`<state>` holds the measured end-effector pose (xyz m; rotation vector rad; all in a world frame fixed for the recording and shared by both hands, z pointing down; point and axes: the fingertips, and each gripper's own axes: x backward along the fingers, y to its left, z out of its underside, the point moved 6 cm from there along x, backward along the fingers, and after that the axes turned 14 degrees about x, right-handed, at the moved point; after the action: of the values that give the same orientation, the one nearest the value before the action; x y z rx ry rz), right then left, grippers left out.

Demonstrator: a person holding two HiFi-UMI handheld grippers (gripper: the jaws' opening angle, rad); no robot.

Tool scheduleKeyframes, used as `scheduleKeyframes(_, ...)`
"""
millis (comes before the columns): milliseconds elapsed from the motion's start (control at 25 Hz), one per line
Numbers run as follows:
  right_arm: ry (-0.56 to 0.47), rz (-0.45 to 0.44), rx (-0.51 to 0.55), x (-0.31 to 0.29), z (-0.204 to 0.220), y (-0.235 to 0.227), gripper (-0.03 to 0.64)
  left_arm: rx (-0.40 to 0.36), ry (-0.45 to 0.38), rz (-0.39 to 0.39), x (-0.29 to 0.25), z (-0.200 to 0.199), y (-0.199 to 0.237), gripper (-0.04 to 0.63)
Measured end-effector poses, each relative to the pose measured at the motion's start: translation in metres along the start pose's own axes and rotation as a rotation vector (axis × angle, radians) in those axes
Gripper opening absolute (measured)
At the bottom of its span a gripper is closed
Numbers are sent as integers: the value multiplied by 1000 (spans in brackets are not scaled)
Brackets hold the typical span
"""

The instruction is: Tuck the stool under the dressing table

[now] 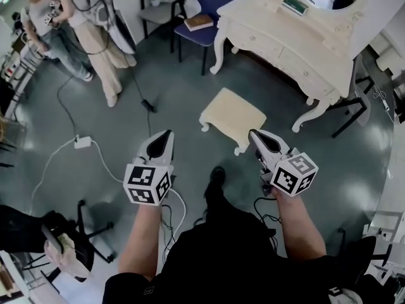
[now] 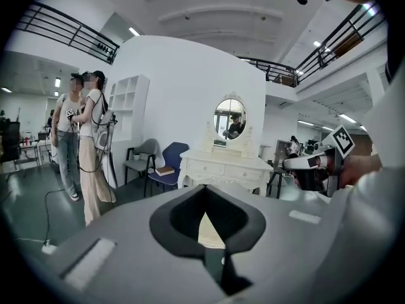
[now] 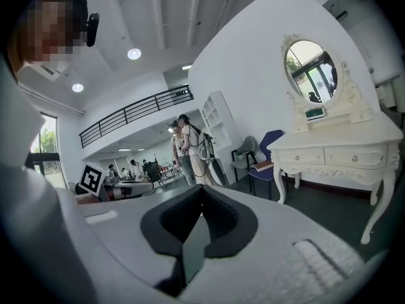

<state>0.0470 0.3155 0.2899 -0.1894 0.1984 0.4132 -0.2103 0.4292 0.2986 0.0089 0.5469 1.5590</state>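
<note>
A cream stool point(image 1: 233, 118) with curved legs stands on the dark floor, a short way out from the cream dressing table point(image 1: 297, 43) with its oval mirror. My left gripper point(image 1: 166, 133) hangs shut and empty to the stool's left, near its front corner. My right gripper point(image 1: 253, 133) is shut and empty by the stool's near right leg. In the left gripper view the stool point(image 2: 205, 230) shows as a sliver behind the closed jaws point(image 2: 204, 192), with the dressing table point(image 2: 224, 166) beyond. The right gripper view point(image 3: 201, 192) has the dressing table point(image 3: 335, 154) at its right.
A blue chair point(image 1: 212, 11) with a book and a grey chair point(image 1: 163, 8) stand left of the dressing table. Two people point(image 1: 95, 30) stand at the back left. A power strip point(image 1: 82, 142) and cables lie on the floor. An office chair point(image 1: 88, 233) is at lower left.
</note>
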Motion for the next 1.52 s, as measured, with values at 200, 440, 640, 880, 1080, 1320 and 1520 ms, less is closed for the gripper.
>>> scheduleKeyframes(200, 17, 15, -41, -41, -5, -48, 5, -11, 54, 31, -62, -24, 9, 17)
scheduleKeyframes(440, 0, 31, -64, -84, -23, -97, 5, -26, 82, 46, -123, -58, 25, 17)
scheduleKeyframes(640, -3, 56, -76, -101, -28, -119, 5, -40, 98, 81, -161, -82, 31, 17)
scheduleKeyframes(880, 20, 151, -108, -103, -24, -133, 5, -60, 139, 171, -198, -97, 32, 17)
scheduleKeyframes(1080, 48, 273, -134, -108, -21, -141, 5, -60, 219, 275, -238, -92, 41, 17)
scheduleKeyframes(1320, 66, 404, -175, -124, -16, -130, 5, -109, 288, 403, -269, -96, 59, 17)
scheduleKeyframes(1520, 59, 503, -224, -140, -3, -103, 5, -126, 380, 486, -273, -79, 79, 17)
